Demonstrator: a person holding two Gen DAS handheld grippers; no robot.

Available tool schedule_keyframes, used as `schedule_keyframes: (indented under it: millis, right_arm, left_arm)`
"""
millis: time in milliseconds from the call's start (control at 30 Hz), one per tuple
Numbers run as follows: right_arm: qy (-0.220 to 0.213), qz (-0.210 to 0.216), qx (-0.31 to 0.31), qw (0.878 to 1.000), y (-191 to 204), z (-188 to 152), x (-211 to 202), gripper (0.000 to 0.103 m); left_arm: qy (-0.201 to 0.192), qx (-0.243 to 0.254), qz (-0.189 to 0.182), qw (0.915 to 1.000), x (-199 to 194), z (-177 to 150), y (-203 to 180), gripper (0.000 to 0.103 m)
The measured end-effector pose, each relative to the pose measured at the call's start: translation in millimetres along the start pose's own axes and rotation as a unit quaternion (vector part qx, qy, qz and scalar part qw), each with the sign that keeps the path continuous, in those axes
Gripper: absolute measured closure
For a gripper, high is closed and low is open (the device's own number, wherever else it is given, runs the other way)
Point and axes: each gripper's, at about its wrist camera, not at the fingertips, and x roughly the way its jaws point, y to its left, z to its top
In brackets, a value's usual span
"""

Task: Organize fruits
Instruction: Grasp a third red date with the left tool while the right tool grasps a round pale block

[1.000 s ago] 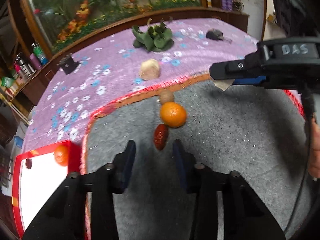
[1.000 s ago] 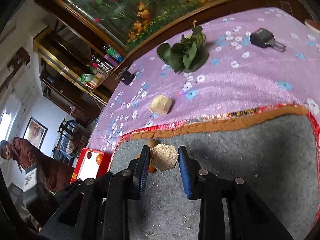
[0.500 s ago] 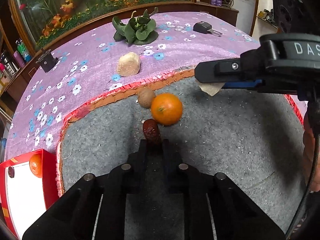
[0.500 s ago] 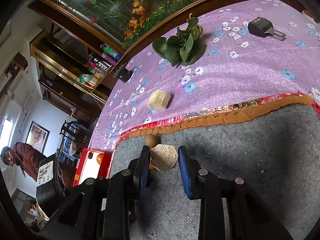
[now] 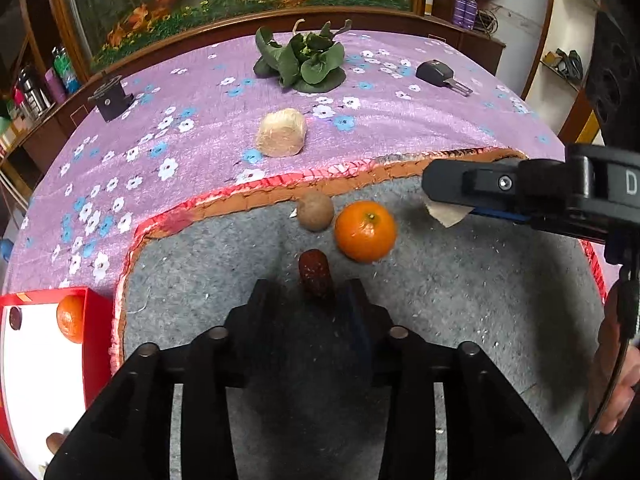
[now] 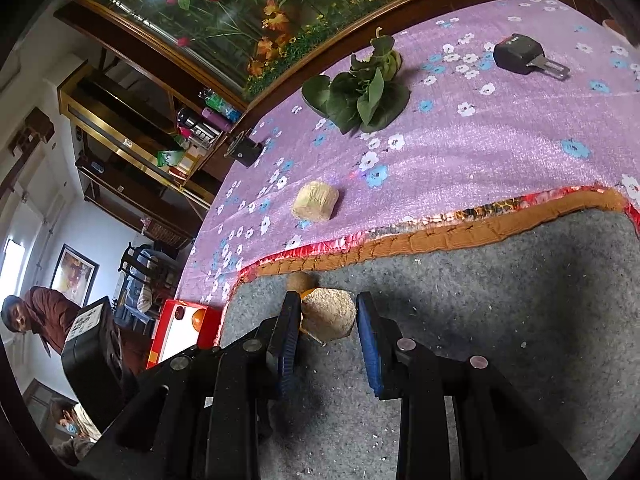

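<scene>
A dark red date [image 5: 314,270] lies on the grey mat [image 5: 440,300], between the tips of my left gripper [image 5: 308,287]. Its jaws are opening and the pads stand clear of the date. Just beyond lie an orange [image 5: 365,230] and a round brown fruit [image 5: 315,211]. My right gripper [image 5: 440,200] hovers at the right, shut on a beige fibrous chunk [image 5: 446,214]. In the right wrist view that chunk [image 6: 328,318] sits between the blue pads of the right gripper [image 6: 327,304]. A red tray [image 5: 96,320] at the left holds another orange [image 5: 70,318].
On the purple flowered cloth beyond the mat lie a beige block [image 5: 281,133], green leaves [image 5: 304,62], a car key [image 5: 440,74] and a small black block [image 5: 110,98]. A person [image 6: 36,316] stands off to the left of the table.
The left jaws closed around the date's near end half a second ago and have now parted again. The date still lies on the mat. The right gripper kept still with its chunk.
</scene>
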Motion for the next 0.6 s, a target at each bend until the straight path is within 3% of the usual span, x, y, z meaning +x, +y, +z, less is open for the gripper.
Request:
schedule_keyframes:
  millis: [233,367,600]
  right_arm:
    - [-0.001,-0.001,0.001,1.0,0.0,0.6,0.4,0.074]
    - [-0.001,0.0,0.002,1.0,-1.3,0.8,1.1,0.074]
    - [-0.002,0.002,0.0,1.0,-0.6,1.2,0.7,0.074]
  left_arm:
    - [-0.005,-0.009,0.005,0.9999,9.3,5.5,-6.9,0.067]
    - [-0.013,-0.004,-0.004,0.9999,8.5,4.3,-11.2,0.089]
    - [-0.032,-0.023,0.009,0.9992,-5.4,-3.5,-3.6,0.09]
